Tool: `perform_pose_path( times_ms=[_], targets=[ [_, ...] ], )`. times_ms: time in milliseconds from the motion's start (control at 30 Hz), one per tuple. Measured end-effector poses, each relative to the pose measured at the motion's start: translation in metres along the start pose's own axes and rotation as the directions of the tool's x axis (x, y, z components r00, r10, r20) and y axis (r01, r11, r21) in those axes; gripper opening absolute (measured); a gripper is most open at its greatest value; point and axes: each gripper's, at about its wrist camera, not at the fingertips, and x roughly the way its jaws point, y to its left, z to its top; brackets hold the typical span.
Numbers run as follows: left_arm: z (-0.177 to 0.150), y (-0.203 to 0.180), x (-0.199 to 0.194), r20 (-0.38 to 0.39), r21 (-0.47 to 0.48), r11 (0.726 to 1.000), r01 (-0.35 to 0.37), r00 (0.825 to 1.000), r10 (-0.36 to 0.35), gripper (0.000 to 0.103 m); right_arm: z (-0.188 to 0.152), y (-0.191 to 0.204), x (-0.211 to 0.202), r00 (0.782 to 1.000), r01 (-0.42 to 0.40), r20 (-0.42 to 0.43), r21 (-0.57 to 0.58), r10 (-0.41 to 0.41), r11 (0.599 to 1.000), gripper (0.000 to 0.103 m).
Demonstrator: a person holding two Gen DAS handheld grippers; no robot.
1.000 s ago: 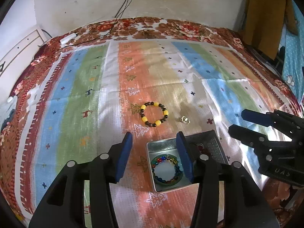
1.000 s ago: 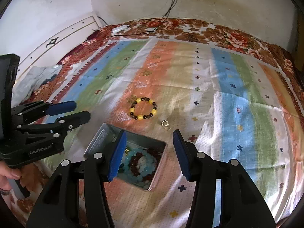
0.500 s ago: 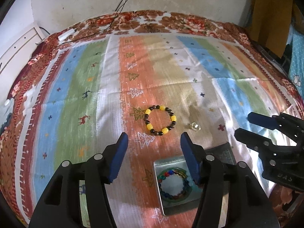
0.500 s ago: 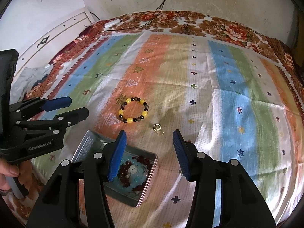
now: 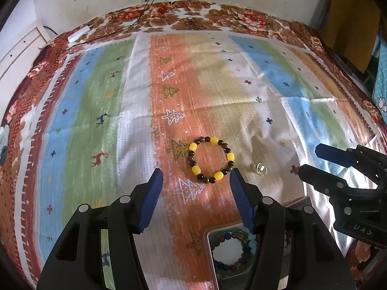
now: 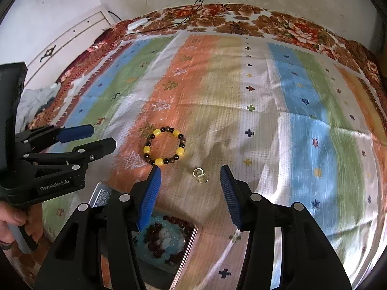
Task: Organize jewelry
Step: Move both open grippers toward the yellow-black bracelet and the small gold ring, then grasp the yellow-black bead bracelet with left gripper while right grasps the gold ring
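Note:
A bracelet of yellow and dark beads [image 5: 210, 160] lies flat on the striped cloth; it also shows in the right wrist view [image 6: 165, 146]. A small gold ring [image 5: 260, 168] lies to its right, and in the right wrist view [image 6: 200, 175]. A metal tin [image 5: 211, 253] holding beaded bracelets sits near the front, partly hidden by my fingers; it also shows in the right wrist view [image 6: 191, 241]. My left gripper [image 5: 196, 177] is open and empty, just short of the yellow bracelet. My right gripper [image 6: 188, 175] is open and empty, around the ring's position but above it.
The striped cloth [image 5: 135, 101] covers a bed with a floral border [image 5: 193, 17]. A white charger and black cables [image 5: 79, 33] lie at the far left corner. A white cabinet [image 6: 72, 41] stands to the left. Brown fabric [image 5: 350, 12] hangs at the right.
Both grippers have moved forward over the cloth, away from the tin. The yellow bracelet and the ring now sit closer to the fingertips. Both stay open.

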Motion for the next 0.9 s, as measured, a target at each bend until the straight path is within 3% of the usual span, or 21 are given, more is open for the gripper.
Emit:
perform_pose_path(
  times_ms=[900],
  targets=[
    [0.022,0.004,0.054,-0.096,0.012,1.000,0.003,0.995,-0.002,0.057,0.013,-0.006,0.061,0.987,0.003,-0.159,-0.040,-0.009,0.999,0.051]
  ],
)
